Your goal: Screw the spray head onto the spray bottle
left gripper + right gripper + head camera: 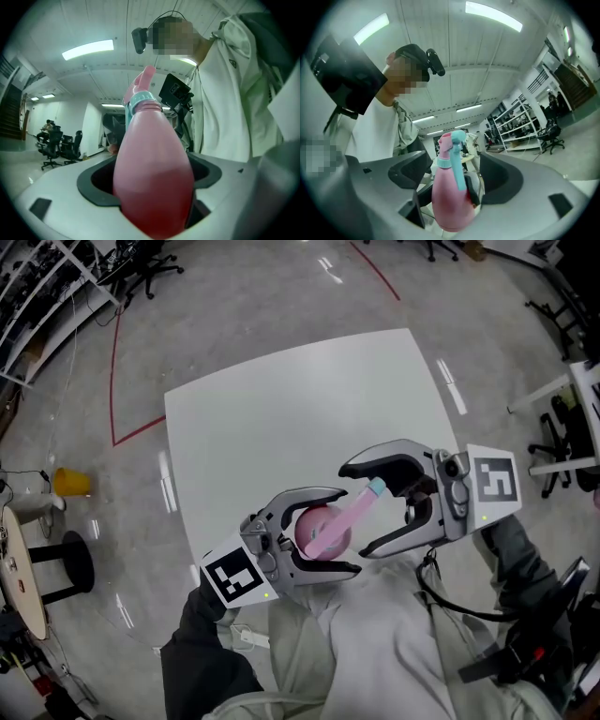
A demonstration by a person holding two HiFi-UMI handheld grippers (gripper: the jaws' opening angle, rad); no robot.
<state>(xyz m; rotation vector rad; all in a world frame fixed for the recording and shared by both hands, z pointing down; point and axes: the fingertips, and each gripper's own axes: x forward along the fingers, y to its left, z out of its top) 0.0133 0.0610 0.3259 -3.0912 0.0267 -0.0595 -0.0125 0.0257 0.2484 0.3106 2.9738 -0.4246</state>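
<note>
Bottle: pink, held in the air near the counter's near edge, its body clamped in my left tool. The spray head sits on the neck, with a teal collar and trigger. My right tool is released, its jaws wide apart on either side of the head, pads clear of it.

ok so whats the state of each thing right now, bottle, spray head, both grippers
spray bottle: held up off the table, neck towards the right gripper
spray head: sitting on the bottle's neck; how tight it is can't be told
left gripper: shut on the spray bottle's body
right gripper: open, jaws either side of the spray head, not pressing on it
</note>
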